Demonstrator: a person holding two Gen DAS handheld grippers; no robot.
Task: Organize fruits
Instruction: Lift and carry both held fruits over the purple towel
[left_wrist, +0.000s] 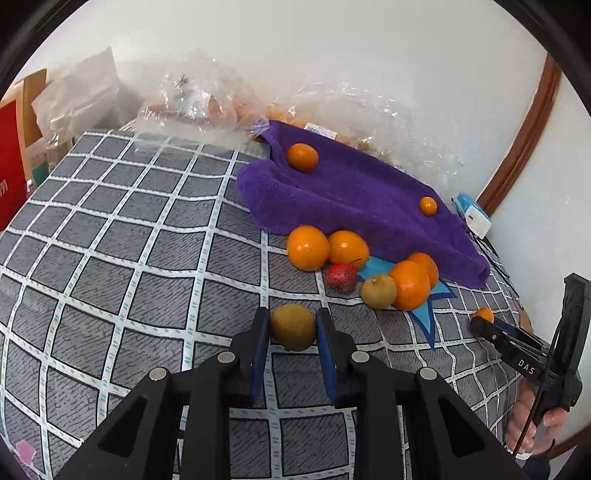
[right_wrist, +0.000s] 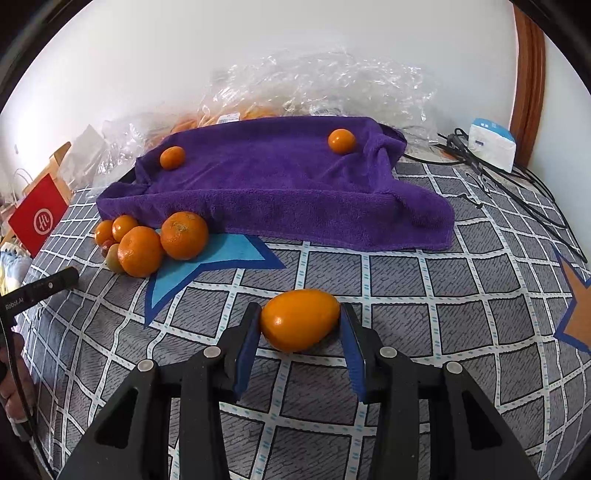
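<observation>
both tools clamped on fruit over the checked bed cover

the left tool (left_wrist: 292, 328) grips a round brownish-green kiwi-like fruit (left_wrist: 293, 326); the right tool (right_wrist: 300, 325) grips a smooth oval orange kumquat (right_wrist: 300, 319). a cluster of round orange tangerines (left_wrist: 308, 247) lies beside the folded purple terry towel (right_wrist: 280, 184), which carries two small tangerines, on the grey checked bed cover (left_wrist: 110, 240).

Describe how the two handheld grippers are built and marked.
Both are matte black plastic. The left gripper and the right gripper each have two fingers lined with blue pads, on angular linkage arms with round silver pivot pins. From the side, the right one carries white "DAS" lettering, a pistol-style handle and a thin black cable; the left reads "Robot.AI".
</observation>
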